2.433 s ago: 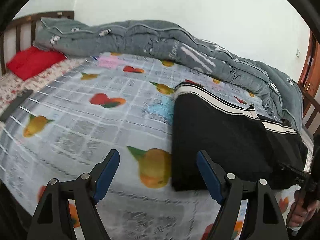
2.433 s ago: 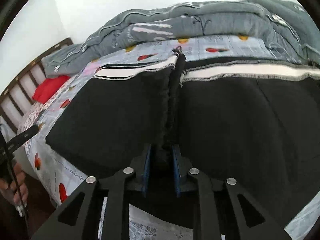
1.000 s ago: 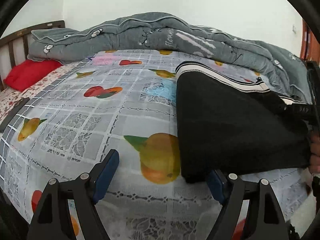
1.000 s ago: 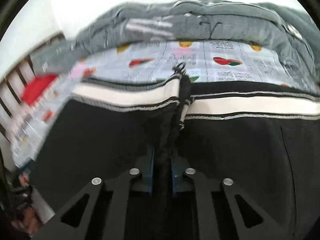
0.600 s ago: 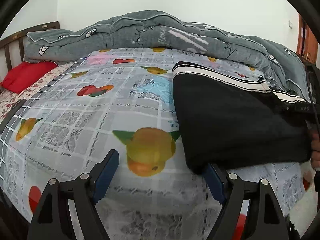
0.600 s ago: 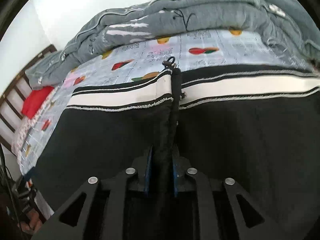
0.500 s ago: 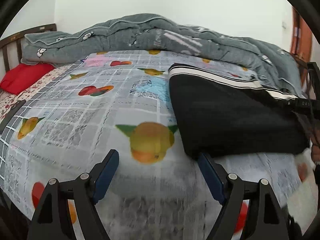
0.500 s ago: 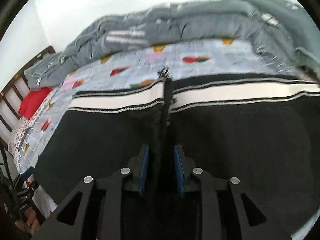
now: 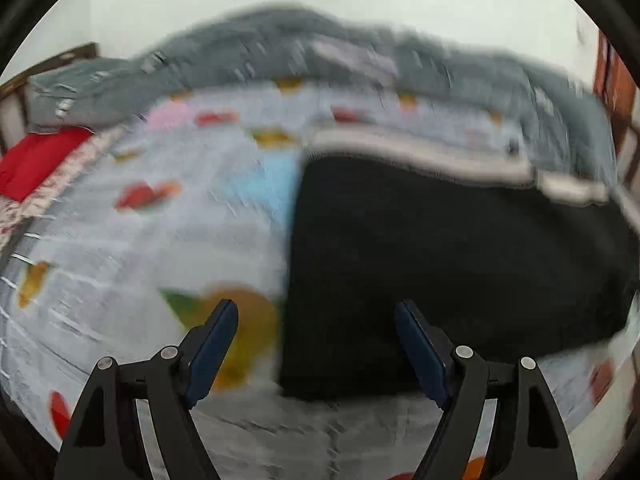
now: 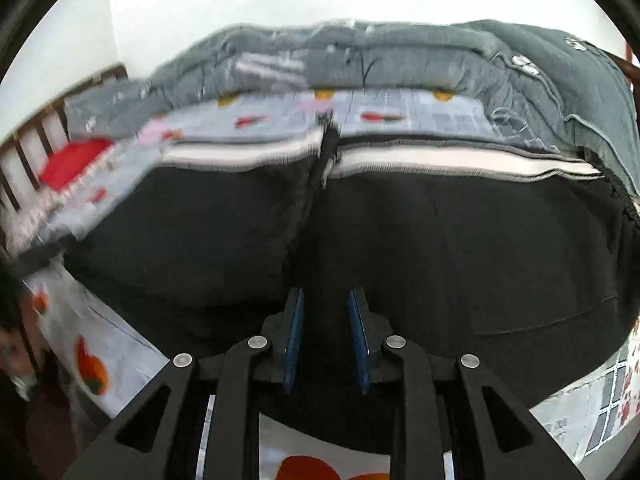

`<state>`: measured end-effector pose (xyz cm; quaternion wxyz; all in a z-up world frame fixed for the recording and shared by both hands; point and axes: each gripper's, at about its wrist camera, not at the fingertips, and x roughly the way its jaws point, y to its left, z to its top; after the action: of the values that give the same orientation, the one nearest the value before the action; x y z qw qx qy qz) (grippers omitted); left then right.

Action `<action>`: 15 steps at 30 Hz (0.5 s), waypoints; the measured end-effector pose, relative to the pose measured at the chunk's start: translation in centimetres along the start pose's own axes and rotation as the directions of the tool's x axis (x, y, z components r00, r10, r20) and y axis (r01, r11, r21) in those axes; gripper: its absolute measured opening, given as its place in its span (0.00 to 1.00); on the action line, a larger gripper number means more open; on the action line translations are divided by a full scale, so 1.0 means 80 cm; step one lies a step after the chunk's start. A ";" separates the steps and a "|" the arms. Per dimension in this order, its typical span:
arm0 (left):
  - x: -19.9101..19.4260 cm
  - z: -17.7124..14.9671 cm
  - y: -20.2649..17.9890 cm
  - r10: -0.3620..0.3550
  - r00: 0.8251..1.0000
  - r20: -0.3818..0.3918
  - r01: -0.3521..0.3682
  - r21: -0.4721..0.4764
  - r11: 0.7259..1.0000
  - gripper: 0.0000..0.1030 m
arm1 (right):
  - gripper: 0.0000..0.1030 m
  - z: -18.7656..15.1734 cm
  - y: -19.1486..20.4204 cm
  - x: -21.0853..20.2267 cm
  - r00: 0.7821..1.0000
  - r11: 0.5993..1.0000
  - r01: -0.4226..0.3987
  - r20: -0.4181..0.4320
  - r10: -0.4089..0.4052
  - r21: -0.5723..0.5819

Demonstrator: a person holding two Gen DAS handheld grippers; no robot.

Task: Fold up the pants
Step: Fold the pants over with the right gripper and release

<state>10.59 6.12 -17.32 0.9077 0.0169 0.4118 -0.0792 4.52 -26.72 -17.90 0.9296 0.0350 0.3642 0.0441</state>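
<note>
1. Bed sheet (image 9: 132, 240) with the fruit print covers most of both views, a rumpled grey quilt (image 10: 420, 60) is bunched along the far side, and a red pillow (image 9: 36, 160) sits by the wooden headboard.
2. Black pants (image 10: 460, 248) lie folded flat on the sheet, white-striped waistband (image 10: 440, 160) toward the quilt.
3. Left gripper (image 9: 316, 344) is spread wide and empty, straddling the near left corner of the pants. That view is pretty blurry tbh.
4. Right gripper (image 10: 325, 340) has just been opening: its blue pads stand slightly apart over the black cloth, nothing pinched between them.
</note>
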 end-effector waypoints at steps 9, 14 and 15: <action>-0.031 0.000 0.026 -0.053 0.998 0.047 0.056 -0.081 0.995 0.77 | 0.33 0.017 0.018 0.031 0.998 0.998 -0.062 0.003 0.062 -0.007; -0.029 0.010 0.031 -0.080 0.996 0.036 0.083 -0.095 0.992 0.77 | 0.34 -0.006 0.008 0.024 0.994 0.994 -0.110 -0.005 0.110 -0.024; -0.024 0.014 0.030 -0.092 0.995 0.027 0.094 -0.098 0.991 0.77 | 0.34 -0.005 -0.001 0.011 0.992 0.992 -0.127 0.004 0.127 -0.006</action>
<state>10.54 8.66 -15.24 0.9073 -0.0484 0.4053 -0.1009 4.90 -26.66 -18.85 0.9259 0.0555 0.3590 0.1040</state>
